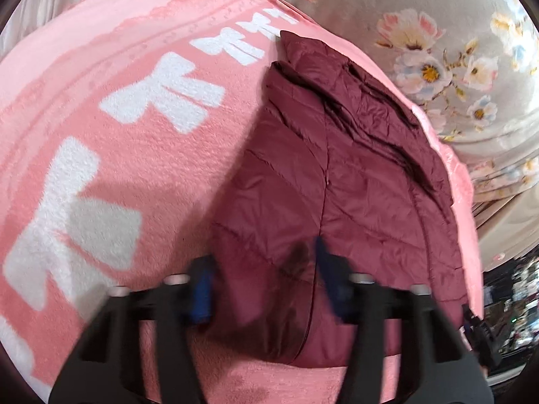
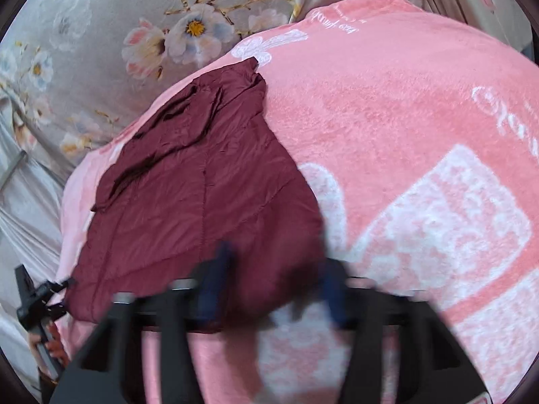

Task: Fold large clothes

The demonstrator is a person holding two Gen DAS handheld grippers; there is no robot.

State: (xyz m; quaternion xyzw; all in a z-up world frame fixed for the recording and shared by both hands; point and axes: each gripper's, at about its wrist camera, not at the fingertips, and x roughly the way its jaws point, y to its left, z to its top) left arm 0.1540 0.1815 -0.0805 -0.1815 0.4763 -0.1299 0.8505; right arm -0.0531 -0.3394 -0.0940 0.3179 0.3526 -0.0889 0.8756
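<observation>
Maroon jacket (image 1: 330,181) folded on pink blanket (image 1: 134,175), left hand-held gripper (image 1: 262,286) and right hand-held gripper (image 2: 273,289) both apart, empty

A plain maroon jacket (image 1: 337,175); a pink blanket (image 1: 141,175) with white bows at nine o'clock; a grey sheet (image 1: 438,10) with pink-and-white flowers at one o'clock.

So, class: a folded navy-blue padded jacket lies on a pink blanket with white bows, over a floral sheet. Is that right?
Not quite: the jacket is dark red, as both wrist views show. It does lie folded on the pink blanket, over the floral sheet.
</observation>
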